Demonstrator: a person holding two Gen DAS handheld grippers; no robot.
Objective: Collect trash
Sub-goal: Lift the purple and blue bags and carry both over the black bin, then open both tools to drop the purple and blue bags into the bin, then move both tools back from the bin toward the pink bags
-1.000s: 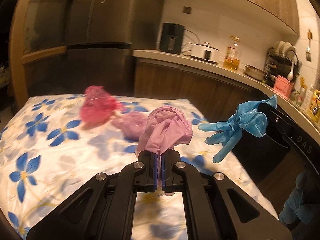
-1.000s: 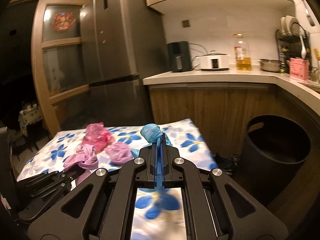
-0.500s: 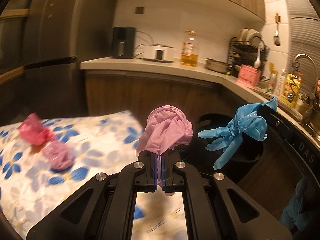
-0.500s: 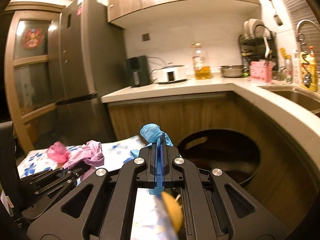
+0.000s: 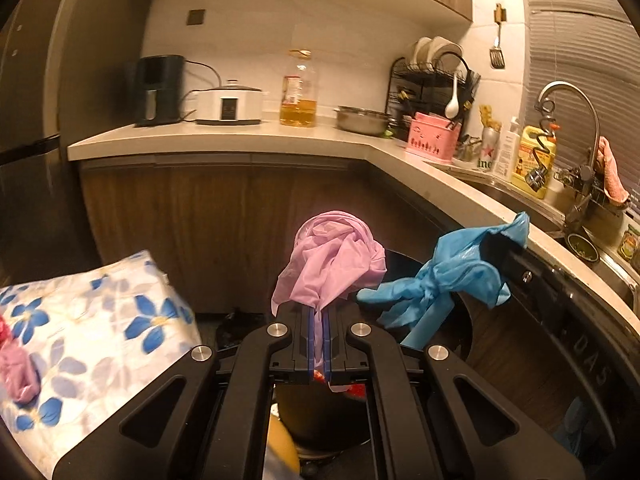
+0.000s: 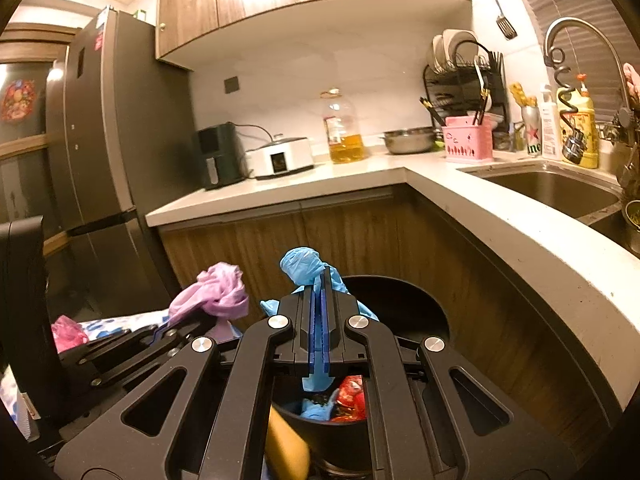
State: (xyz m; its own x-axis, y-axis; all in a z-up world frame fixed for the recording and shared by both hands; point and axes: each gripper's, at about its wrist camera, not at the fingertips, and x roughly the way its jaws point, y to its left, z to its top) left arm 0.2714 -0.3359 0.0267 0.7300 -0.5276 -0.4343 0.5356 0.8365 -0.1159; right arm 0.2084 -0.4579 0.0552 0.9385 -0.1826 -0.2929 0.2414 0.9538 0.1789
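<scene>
My left gripper [image 5: 319, 312] is shut on a crumpled lilac plastic glove [image 5: 334, 258], held above the black trash bin [image 5: 466, 322]. My right gripper [image 6: 320, 304] is shut on a blue glove [image 6: 306, 266], its loose fingers dangling over the same bin [image 6: 404, 304]. In the left wrist view the blue glove [image 5: 444, 276] hangs from the right gripper at the right. In the right wrist view the lilac glove [image 6: 220, 290] and the left gripper [image 6: 160, 332] show at the left. Red and blue trash [image 6: 348, 398] lies inside the bin. More pink trash [image 5: 18, 374] remains on the flowered table [image 5: 100, 312].
A white L-shaped counter [image 6: 460, 200] wraps around the bin, with wooden cabinet fronts [image 5: 224, 216] behind it. A sink and tap [image 6: 560, 184], a dish rack, an oil bottle and a cooker stand on the counter. A tall fridge [image 6: 100, 140] stands at the left.
Both grippers have swung right from over the flowered table to above the black bin, each still holding its glove. The table has slid to the left edge of view.
</scene>
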